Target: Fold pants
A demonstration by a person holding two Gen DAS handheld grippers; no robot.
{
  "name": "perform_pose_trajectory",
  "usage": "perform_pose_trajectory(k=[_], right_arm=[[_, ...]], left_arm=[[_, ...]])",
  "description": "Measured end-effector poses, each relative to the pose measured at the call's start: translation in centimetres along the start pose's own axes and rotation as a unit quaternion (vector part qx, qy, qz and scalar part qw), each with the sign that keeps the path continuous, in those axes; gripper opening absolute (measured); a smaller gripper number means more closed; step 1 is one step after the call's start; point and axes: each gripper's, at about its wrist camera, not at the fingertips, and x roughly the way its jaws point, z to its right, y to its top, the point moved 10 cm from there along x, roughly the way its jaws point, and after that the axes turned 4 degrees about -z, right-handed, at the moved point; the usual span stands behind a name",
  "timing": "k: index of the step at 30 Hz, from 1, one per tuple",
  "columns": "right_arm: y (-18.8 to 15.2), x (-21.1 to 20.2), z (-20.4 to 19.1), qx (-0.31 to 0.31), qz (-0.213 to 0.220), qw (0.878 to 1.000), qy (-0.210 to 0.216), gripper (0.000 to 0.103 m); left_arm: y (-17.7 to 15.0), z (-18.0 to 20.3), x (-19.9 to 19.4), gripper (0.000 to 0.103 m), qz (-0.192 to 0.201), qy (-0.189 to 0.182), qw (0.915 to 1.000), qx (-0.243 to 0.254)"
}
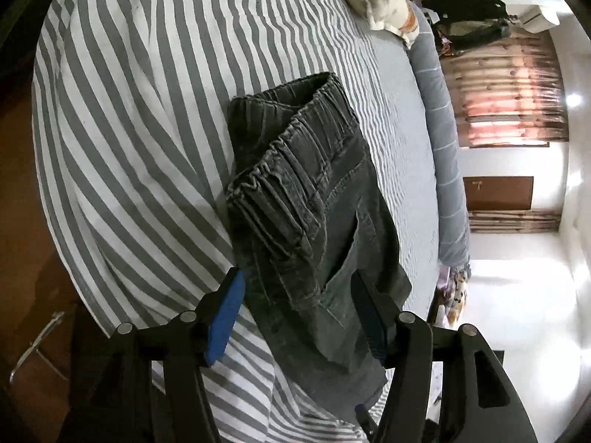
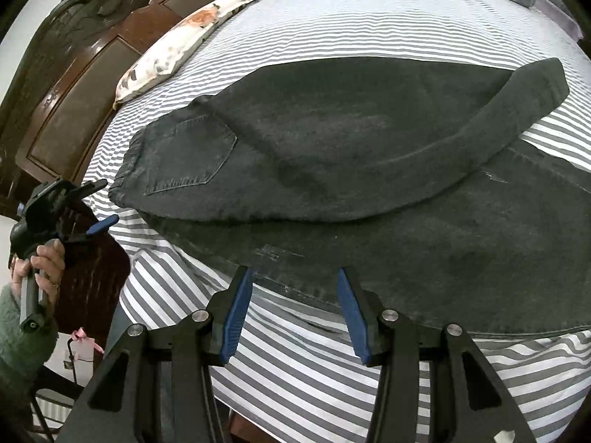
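The right gripper (image 2: pixel 295 313) hangs closest, its blue-padded jaws spread and holding nothing, aimed at the hem edge of the pants (image 2: pixel 351 170) just beyond the pads at 12 o'clock. That placement suggests it is lining up to catch the near leg for the next fold. The pants are dark washed denim, matte and slightly fuzzy, lying on the bed (image 2: pixel 295 380) with one leg already laid over the other and a stitched patch pocket toward 10 o'clock.

In the left wrist view the left gripper (image 1: pixel 299 306) has its jaws parted on either side of the waist end of the pants (image 1: pixel 314 203); the pads do not appear to press the cloth. The gathered elastic waistband is ribbed and puckered. The sheet is soft cotton in grey and white stripes, rumpled. Farther off, at 11 o'clock, a floral pillow (image 2: pixel 177 48) rests near a carved dark wooden headboard (image 2: pixel 85 55).
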Motion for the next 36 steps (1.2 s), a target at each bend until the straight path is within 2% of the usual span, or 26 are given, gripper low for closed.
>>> perform_pose_trajectory(k=[5,9,13,18,21,26,29,33,36], right_arm=[[0.1,0.4,1.4,0.062,0.001,0.997,0.033,0.045],[0.7,0.7,3.4,0.136,0.014,0.989,0.063,0.047],[1.6,1.8,5.0,0.210,0.026,0.973,0.094,0.047],[2.4,4.0,6.0,0.260,0.028,0.960,0.098,0.047],[3.0,4.5,6.8,0.288,0.042,0.951,0.108,0.046],[4.7,4.5,8.4,0.307,0.063,0.944,0.106,0.033],[5.2,4.2,9.1,0.310,0.068,0.942,0.106,0.012],[5.3,2.9,8.5,0.278,0.076,0.954,0.086,0.005],[5.1,1.4,8.0,0.248,0.083,0.963,0.066,0.005]], left_arm=[[1.9,0.5,0.7,0.059,0.021,0.009,0.9997,0.006],[2.9,1.7,1.2,0.057,0.034,0.016,0.9988,0.033],[3.4,2.0,1.7,0.040,0.033,0.017,0.9981,0.049],[4.0,1.8,1.8,0.026,0.029,0.006,0.9987,0.042],[4.3,2.0,1.6,0.024,0.029,-0.002,0.9985,0.046],[4.6,1.8,1.6,0.021,0.028,-0.003,0.9986,0.044],[4.6,1.6,1.5,0.020,0.029,0.002,0.9984,0.048],[4.6,2.0,1.3,0.019,0.031,0.016,0.9969,0.071],[5.0,2.6,1.1,0.019,0.032,0.024,0.9946,0.095]])
